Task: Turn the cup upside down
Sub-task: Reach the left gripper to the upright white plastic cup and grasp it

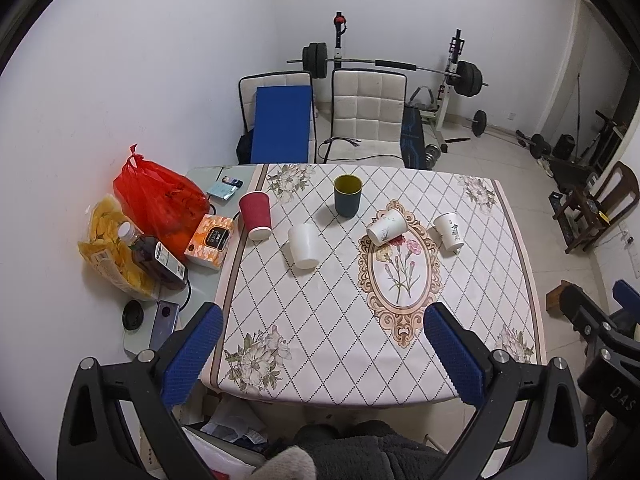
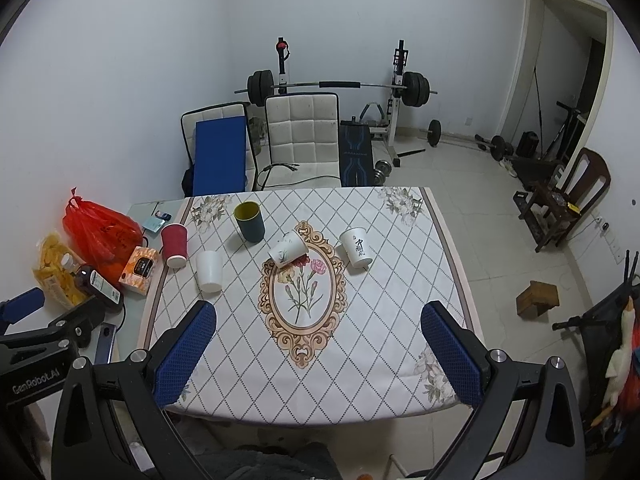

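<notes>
Several cups stand on the patterned tablecloth (image 1: 328, 312). A dark blue cup (image 1: 347, 195) (image 2: 249, 222) with a yellow inside stands upright, mouth up. A red paper cup (image 1: 255, 215) (image 2: 174, 246), a plain white cup (image 1: 303, 245) (image 2: 209, 271) and a white cup with black writing (image 1: 449, 231) (image 2: 355, 248) stand mouth down. A white printed cup (image 1: 386, 227) (image 2: 287, 249) lies tilted on its side. My left gripper (image 1: 324, 356) and my right gripper (image 2: 318, 352) are open and empty, above the table's near edge.
At the table's left lie a red plastic bag (image 1: 160, 196), a snack bag (image 1: 108, 240), a dark bottle (image 1: 158, 258), an orange tissue box (image 1: 210, 240) and a phone (image 1: 162, 324). Two white chairs (image 1: 366, 114) and a barbell rack (image 1: 456, 76) stand behind the table.
</notes>
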